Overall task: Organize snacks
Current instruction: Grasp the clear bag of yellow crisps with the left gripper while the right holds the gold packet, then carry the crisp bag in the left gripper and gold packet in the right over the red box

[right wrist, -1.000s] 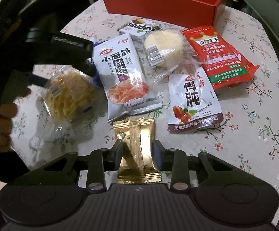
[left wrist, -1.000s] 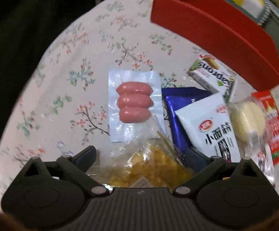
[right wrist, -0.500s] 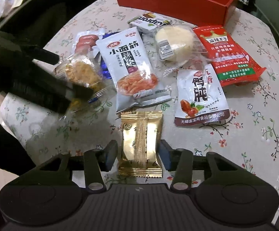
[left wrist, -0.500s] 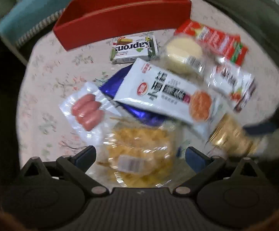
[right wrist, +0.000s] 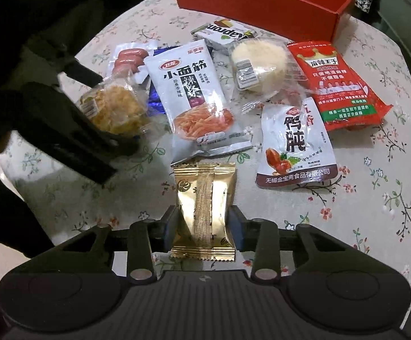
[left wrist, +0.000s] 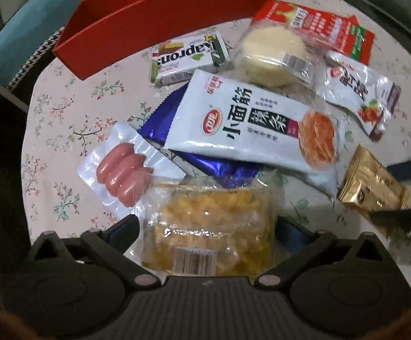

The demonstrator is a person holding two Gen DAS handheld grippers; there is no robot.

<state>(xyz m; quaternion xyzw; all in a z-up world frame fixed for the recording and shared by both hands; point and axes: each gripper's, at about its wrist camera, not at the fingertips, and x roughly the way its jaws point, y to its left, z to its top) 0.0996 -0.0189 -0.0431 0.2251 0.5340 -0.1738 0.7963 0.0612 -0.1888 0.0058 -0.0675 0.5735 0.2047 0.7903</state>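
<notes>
A clear bag of yellow snack pieces (left wrist: 208,226) sits between the fingers of my left gripper (left wrist: 208,228), which is shut on it at the left of the snack pile. In the right wrist view that bag (right wrist: 112,110) is tilted in the black fingers. My right gripper (right wrist: 204,221) is closing tight on a gold packet (right wrist: 205,198), with its pads pressed on both long sides, near the table's front. The long red box (right wrist: 262,8) stands at the back of the floral table (right wrist: 375,198).
Loose snacks lie between the grippers and the box: a white spicy-strip pack (right wrist: 194,99) on a blue pack (left wrist: 160,119), vacuum-packed sausages (left wrist: 123,175), a Kaprons wafer (left wrist: 188,56), a round cake (right wrist: 259,65), a red pack (right wrist: 338,85) and a white duck pack (right wrist: 296,141).
My left gripper has rolled and shifted, and the yellow snack bag turned with it. The right gripper's jaws widened briefly around the gold packet and are tight on it again.
</notes>
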